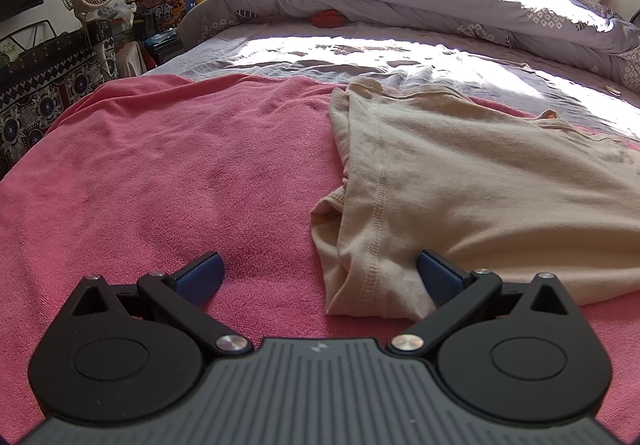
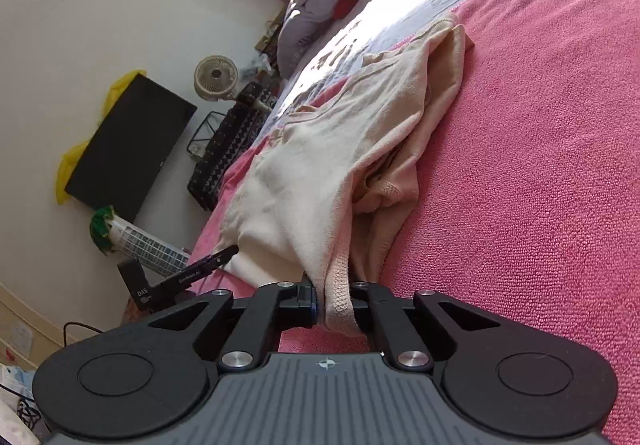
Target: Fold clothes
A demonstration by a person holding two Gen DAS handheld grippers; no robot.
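White lettering shows on the black body of the left claw as seen from the right wrist: "DAS" on its upright part and a longer word along its arm, too small to read surely. A small pale emblem sits on the grey ribbed housing of each device; it spells nothing legible.

The beige cotton garment with stitched hems lies on a pink terry towel spread over the bed, with its far end reaching onto the grey sheet. In the left wrist view its long axis runs from the near hem away toward the rumpled grey duvet with a leaf print, a stitched seam following that line.

The left claw stands wide open, its blue pads apart, the near corner of the garment lying between them; one pad rests against the cloth. The right claw is closed tight on a bunched hem of the garment, which rises from the towel to it.
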